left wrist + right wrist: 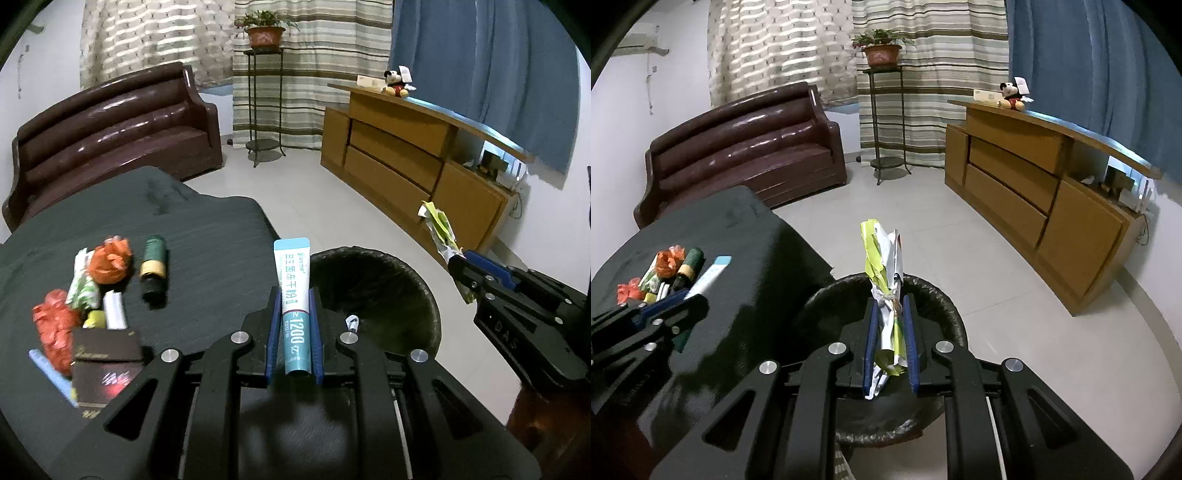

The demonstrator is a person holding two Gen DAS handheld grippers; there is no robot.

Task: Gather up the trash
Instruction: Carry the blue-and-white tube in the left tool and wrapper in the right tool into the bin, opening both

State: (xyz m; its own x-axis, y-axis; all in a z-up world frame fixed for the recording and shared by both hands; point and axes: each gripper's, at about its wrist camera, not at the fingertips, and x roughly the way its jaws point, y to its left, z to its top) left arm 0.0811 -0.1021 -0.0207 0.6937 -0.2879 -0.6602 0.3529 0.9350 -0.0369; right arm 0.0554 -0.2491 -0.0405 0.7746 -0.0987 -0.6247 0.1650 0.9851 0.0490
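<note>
My left gripper [294,295] is shut on a white and teal tube [293,295], held upright at the table's right edge beside the black-lined trash bin [413,280]. My right gripper [891,306] is shut on a crumpled yellow-green and white paper wrapper [884,258], held over the bin [827,299]. The right gripper with its wrapper [439,229] also shows at the right of the left wrist view. The left gripper with the tube [711,275] shows at the left of the right wrist view.
On the dark-clothed table [207,229] lie orange plastic bags [110,260], a green bottle [153,267], a green-white wrapper [83,288], a white stick and dark boxes [105,369]. A brown sofa [110,129], plant stand [264,103] and wooden cabinet [406,162] stand around the tiled floor.
</note>
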